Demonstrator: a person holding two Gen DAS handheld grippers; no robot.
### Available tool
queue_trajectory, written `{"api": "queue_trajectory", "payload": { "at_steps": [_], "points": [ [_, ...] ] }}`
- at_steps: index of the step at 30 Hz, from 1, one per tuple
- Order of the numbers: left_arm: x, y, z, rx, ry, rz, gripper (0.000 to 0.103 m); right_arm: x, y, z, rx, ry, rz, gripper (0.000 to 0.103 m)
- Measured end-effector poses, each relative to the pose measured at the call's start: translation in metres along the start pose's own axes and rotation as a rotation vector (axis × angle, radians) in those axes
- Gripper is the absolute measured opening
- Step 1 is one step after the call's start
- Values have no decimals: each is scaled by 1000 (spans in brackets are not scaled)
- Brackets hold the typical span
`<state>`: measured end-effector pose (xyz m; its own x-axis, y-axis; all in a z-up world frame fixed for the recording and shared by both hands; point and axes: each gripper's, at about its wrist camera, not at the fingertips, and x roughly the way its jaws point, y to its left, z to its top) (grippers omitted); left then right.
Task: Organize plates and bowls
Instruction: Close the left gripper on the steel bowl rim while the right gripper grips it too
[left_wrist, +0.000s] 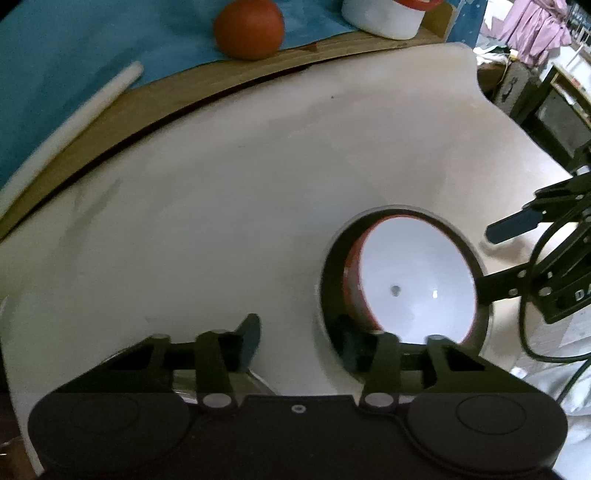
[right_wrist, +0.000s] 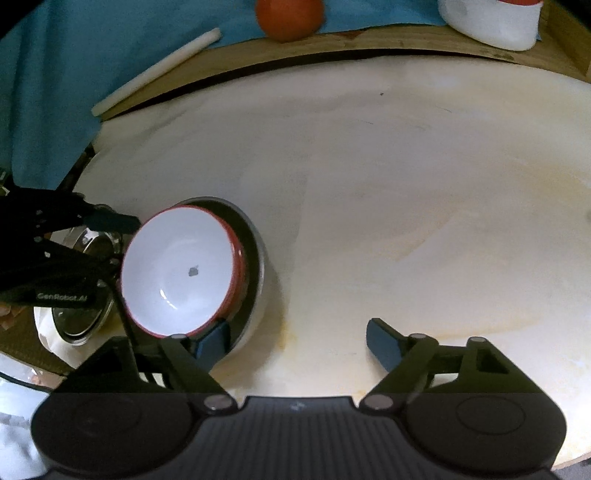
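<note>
A bowl (left_wrist: 413, 280), white inside and red outside, lies tilted inside a wider dark metal bowl (left_wrist: 332, 266) on the cream table top (left_wrist: 221, 206). My left gripper (left_wrist: 301, 339) is open. Its right finger is down inside the dark bowl beside the red wall, and its left finger stands outside with bare table showing between it and the bowl. My right gripper (right_wrist: 299, 345) is open wide. Its left finger reaches under the near edge of the red-and-white bowl (right_wrist: 181, 269), inside the dark bowl (right_wrist: 255, 251), and its right finger hangs over bare table.
At the back, a red round object (left_wrist: 249, 29) and a white vessel with red trim (left_wrist: 384, 18) stand on a wooden board (left_wrist: 184, 88) with a blue cloth (left_wrist: 55, 55) and a white rod (left_wrist: 74, 129). A shiny steel dish (right_wrist: 79, 317) lies by the left gripper.
</note>
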<state>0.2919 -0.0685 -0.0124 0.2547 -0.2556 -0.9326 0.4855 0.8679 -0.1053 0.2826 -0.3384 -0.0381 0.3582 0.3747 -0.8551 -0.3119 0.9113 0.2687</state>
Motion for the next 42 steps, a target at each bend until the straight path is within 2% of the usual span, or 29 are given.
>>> {"api": "queue_trajectory", "payload": {
  "at_steps": [5, 8, 13, 23, 37, 42],
  "points": [
    [1, 0, -1, -30, -8, -46, 18, -1, 2, -2, -1, -1, 24, 75],
    [2, -1, -2, -48, -15, -69, 9, -1, 3, -1, -2, 4, 44, 69],
    [3, 0, -2, -69, -19, -74, 9, -2, 4, 0, -7, 8, 95, 50],
    [4, 1, -3, -92, -29, -69, 8, 1, 13, -1, -18, 26, 129, 28],
    [3, 1, -6, -124, -38, -62, 8, 3, 19, 1, -31, 40, 118, 26],
    [3, 2, -7, -163, -40, -66, 8, 2, 22, 0, -23, 32, 103, 24]
  ]
}}
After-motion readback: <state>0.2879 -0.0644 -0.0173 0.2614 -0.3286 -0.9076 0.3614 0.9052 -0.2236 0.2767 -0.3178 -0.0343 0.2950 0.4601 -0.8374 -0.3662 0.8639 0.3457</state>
